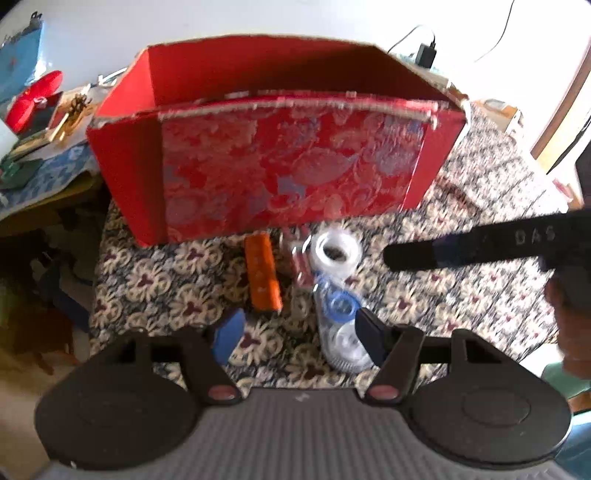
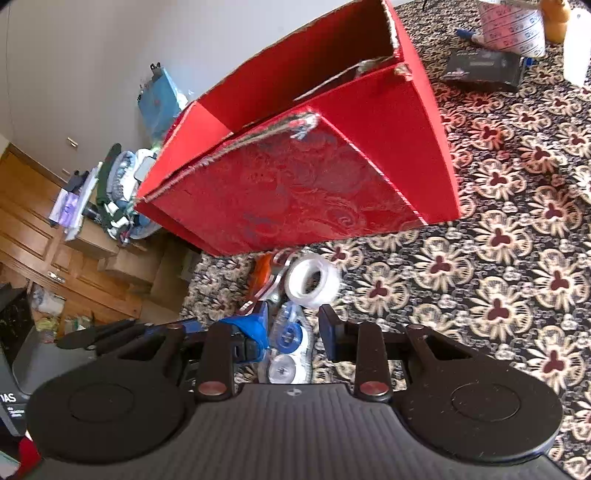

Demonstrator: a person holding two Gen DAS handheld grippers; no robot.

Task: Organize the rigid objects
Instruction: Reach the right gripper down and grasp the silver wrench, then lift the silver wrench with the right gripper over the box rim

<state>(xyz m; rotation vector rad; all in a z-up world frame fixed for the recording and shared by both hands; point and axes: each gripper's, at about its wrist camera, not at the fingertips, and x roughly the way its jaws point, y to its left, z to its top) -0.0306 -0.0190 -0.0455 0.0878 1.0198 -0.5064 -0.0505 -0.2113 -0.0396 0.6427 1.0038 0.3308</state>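
Observation:
A red open-topped box (image 1: 280, 162) stands on the patterned tablecloth; it also shows in the right wrist view (image 2: 303, 177). In front of it lie an orange flat device (image 1: 263, 273), a clear tape roll (image 1: 335, 254) and a clear correction-tape dispenser with blue wheels (image 1: 341, 332). My left gripper (image 1: 299, 336) is open just above the dispenser, with nothing between its fingers. My right gripper (image 2: 293, 332) is open over the same dispenser (image 2: 288, 350), with the tape roll (image 2: 312, 282) just ahead. A right gripper finger (image 1: 461, 247) reaches in from the right in the left wrist view.
Cluttered side table with a red fan-like object (image 1: 33, 98) at left. A black box (image 2: 480, 70), a white cup with pink print (image 2: 513, 26) and a wooden piece (image 2: 556, 16) sit behind the red box. Wooden cabinet (image 2: 44, 229) at left. A charger cable (image 1: 426, 51) is on the wall.

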